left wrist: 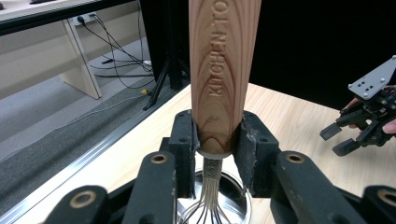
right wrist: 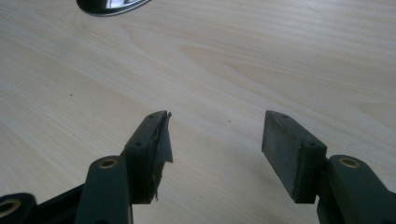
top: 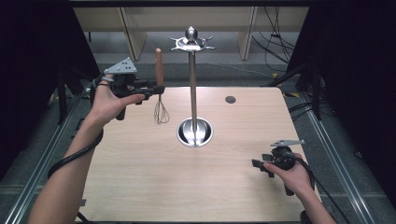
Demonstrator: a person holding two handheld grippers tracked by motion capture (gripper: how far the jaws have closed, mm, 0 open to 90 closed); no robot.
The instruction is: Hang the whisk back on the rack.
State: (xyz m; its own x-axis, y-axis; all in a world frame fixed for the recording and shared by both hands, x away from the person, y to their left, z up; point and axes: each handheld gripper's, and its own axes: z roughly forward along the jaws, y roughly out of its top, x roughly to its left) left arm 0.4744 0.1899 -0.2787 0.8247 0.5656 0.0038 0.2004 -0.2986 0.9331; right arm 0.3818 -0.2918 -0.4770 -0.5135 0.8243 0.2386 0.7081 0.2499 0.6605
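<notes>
Above the table's far left corner, the left gripper (top: 156, 88) is clamped on the lower end of a whisk's (top: 160, 84) wooden handle, wires hanging down. Such a low grip could let the whisk tip or strike the stand (top: 193, 79). Near the table's right edge, the right gripper (right wrist: 215, 140) hangs empty, jaws apart.

Grey carpet floor (top: 154, 46), pale desk legs (top: 133, 32) (cables trailing), black curtains (top: 28, 56) flanking.

Whisk (left wrist: 225, 74): handle top cut off by frame edge, embossed text ends at "KITCHEN TO", wire loops cropped at bottom. Stand base (right wrist: 112, 5) cropped at top edge. Left claw (left wrist: 218, 140) pads hide the handle sides.
</notes>
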